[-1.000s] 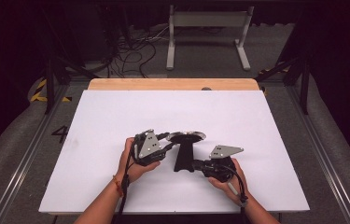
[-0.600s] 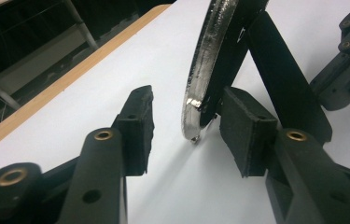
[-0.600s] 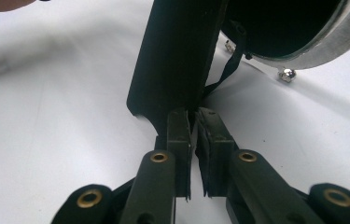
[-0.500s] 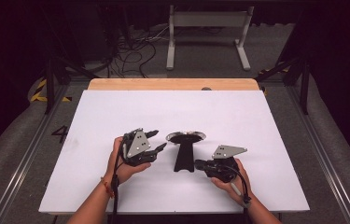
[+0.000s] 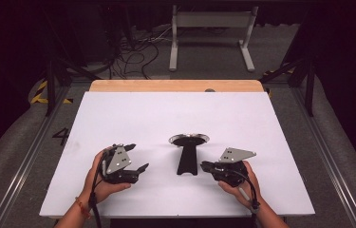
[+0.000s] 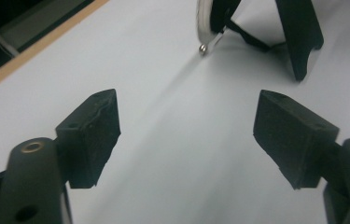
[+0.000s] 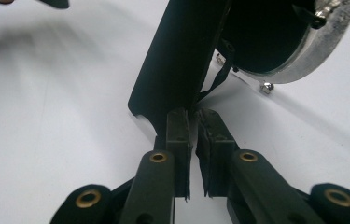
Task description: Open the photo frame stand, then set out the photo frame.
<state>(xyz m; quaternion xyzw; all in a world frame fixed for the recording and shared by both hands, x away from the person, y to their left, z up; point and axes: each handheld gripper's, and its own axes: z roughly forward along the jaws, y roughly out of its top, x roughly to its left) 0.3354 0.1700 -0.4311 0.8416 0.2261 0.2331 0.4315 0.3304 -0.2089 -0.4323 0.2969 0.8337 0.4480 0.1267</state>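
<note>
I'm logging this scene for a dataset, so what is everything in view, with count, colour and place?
Stand with round metal-rimmed top and flat black leg: one, black and silver, mid-table between the grippers.
Thin strap: one, black, by the leg, running to the right gripper's jaws.
Table: one, white top with a wooden far edge.
Metal frame: one, grey, on the floor beyond the table.
Cables: several, black, on the floor behind.
Left gripper: one, black, left of the stand, jaws wide, nothing between.
Right gripper: one, black, jaws shut at the leg's foot.
Hands: two, near edge.
</note>
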